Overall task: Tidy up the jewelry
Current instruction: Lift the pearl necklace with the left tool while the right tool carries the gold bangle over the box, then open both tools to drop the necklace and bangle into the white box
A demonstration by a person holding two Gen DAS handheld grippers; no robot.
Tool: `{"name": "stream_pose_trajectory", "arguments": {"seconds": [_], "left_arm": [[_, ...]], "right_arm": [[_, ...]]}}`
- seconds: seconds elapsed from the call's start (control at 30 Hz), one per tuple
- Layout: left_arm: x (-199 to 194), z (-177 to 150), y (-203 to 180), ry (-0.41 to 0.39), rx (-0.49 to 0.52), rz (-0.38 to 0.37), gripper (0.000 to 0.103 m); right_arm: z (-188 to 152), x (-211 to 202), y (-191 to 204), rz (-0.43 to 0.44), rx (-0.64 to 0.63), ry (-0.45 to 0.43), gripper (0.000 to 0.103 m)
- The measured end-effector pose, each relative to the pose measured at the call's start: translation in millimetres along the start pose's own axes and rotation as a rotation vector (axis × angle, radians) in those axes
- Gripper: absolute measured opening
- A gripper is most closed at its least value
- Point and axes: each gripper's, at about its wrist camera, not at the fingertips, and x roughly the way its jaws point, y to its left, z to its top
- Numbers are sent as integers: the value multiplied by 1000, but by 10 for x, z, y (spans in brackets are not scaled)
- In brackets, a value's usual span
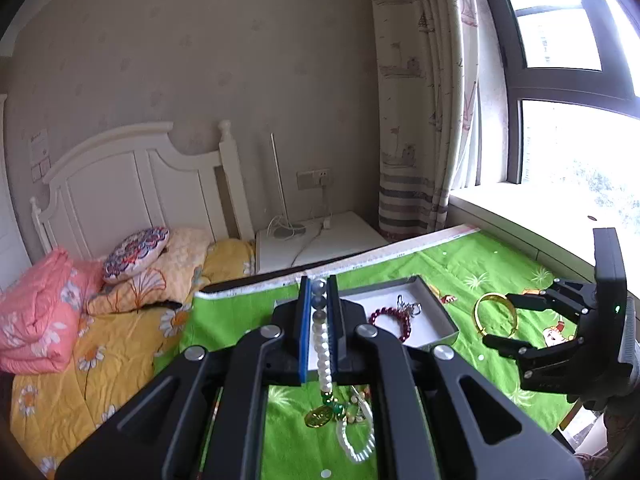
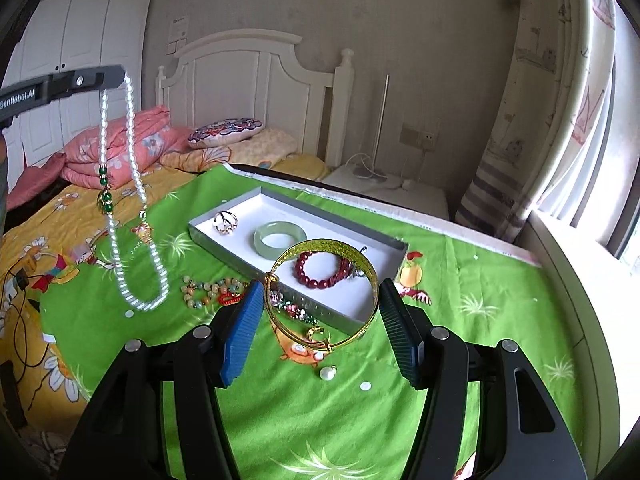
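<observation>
Pearl necklace (image 2: 132,200) hangs in a long loop from the clenched left tongs (image 1: 319,300), its lowest beads above the green-clothed worktop (image 2: 460,280) — a swing could snag the loose beaded bracelets (image 2: 212,292) beneath. Right tongs (image 2: 320,320) grasp the gold bangle (image 2: 320,292) by its rim, just short of the tray (image 2: 288,208) ahead; that narrow hold may let it pivot or slip out.

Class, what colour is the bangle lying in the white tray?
Pale jade green bangle, clearest in the right wrist view.
</observation>
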Motion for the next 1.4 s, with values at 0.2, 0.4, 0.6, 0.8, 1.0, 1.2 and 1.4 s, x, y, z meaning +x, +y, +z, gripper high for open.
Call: {"name": "stream_pose_trajectory", "arguments": {"seconds": [0.2,0.4,0.6,0.8,1.0,1.2,1.4], "left_arm": [[-4,153,-88,-18,33,-5,7],[195,341,-139,-15,49,-13,7],[542,533,-114,3,60,11,7],[935,672,34,29,51,42,7],[1412,708,186,71,51,90,7],[1914,680,302,91,35,118,7],[2251,540,328,110,-2,85,7]], "right_arm": [[73,46,44,1,-19,0,57],[178,195,4,12,-12,9,57],[265,465,-91,36,10,33,57],[306,909,-182,59,30,96,57],[415,1407,-247,81,58,168,57],[482,1859,-318,104,99,240,57],[496,2276,-371,97,132,318,57]]}}
